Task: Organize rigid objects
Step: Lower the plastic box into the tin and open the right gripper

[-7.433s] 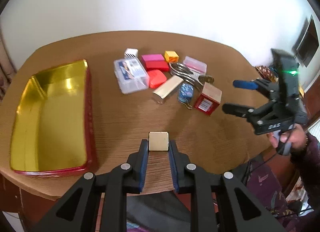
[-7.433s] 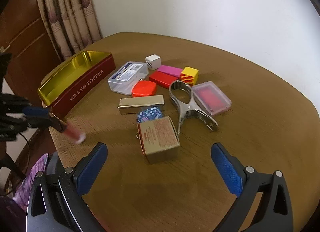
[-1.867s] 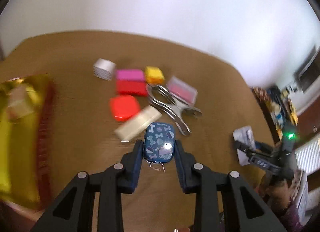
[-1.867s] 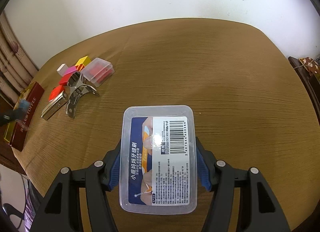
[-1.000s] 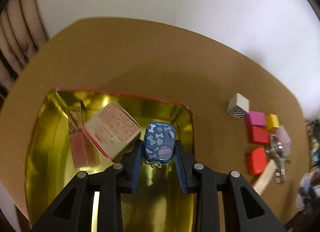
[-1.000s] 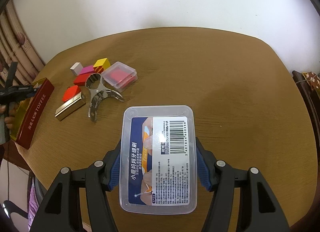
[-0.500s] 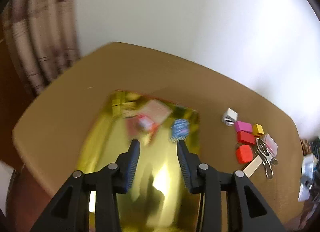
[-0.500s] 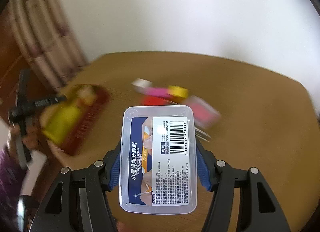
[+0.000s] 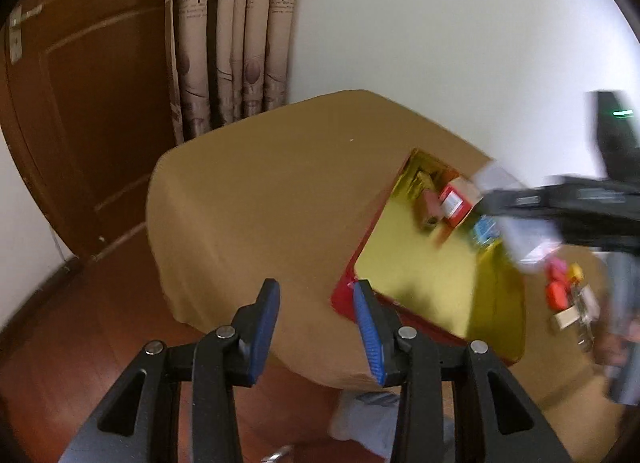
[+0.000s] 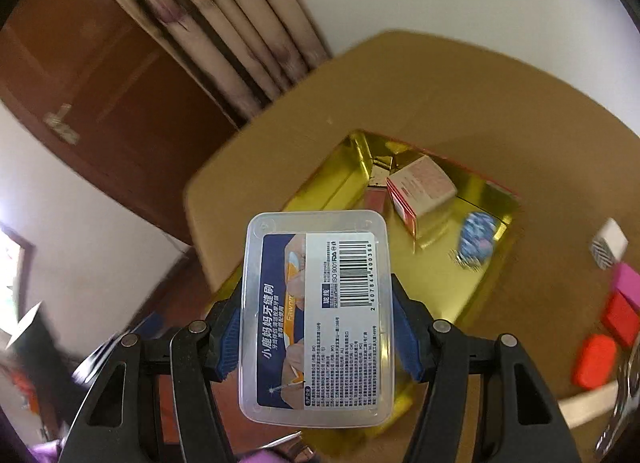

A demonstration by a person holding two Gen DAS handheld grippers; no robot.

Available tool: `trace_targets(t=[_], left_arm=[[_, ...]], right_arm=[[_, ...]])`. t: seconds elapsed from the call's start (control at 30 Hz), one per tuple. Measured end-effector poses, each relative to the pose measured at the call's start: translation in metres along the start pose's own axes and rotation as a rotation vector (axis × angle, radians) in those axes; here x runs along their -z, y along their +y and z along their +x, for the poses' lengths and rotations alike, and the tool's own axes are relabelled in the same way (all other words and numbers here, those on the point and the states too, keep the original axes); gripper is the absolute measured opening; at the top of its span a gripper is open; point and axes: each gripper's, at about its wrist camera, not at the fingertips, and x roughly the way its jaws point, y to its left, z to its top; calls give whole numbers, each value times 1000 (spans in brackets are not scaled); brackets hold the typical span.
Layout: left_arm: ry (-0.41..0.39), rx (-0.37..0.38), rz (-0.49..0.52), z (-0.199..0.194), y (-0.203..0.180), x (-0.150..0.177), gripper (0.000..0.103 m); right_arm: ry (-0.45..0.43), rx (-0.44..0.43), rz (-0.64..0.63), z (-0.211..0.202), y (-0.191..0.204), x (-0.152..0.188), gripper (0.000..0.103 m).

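Between right gripper (image 10: 316, 327) pads, clear box (image 10: 316, 315) labelled "Fawn", "ISO 9001".

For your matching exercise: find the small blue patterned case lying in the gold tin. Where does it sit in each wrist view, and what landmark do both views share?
Left wrist view: blue patterned case, right of centre, at the gold tin's far side, beside the red-and-white box.
Right wrist view: case, right of centre, by the tin's right wall.
Shared landmark: the red-and-white box.

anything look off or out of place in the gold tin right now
The red-and-white carton lies tilted in the gold tin, propped at an angle rather than flat. The blue patterned case beside it looks fine. No spill or damage shows.
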Motion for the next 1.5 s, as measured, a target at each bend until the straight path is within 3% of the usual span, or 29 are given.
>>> trace_targets(t=[0.1,0.37,0.6,0.73,0.83,0.93,1.17,1.3,1.4,1.5], left_arm=[[-25,-18,36,1,-5,1,39],[8,50,77,9,-15,5,39],[19,53,70,9,-17,4,39],[18,44,101,9,-24,5,40],[3,26,135,6,-31,7,40],[-5,33,149,3,-35,8,40],[0,50,197,2,-47,14,41],[6,141,260,-4,-67,23,41],[21,215,379,-9,-97,36,41],[78,336,543,-11,-145,52,41]], right_arm=[[30,14,31,28,0,-12,59],[32,90,110,70,-2,-31,60],[-26,105,154,63,-4,-32,66],[-112,52,177,38,-7,-25,66],[-194,42,146,0,-6,-1,68],[-255,65,107,-35,-14,41,78],[-289,310,122,-124,-99,176,74],[-269,450,139,-174,-153,222,58],[-273,502,179,-204,-186,245,58],[-299,551,252,-217,-216,258,58]])
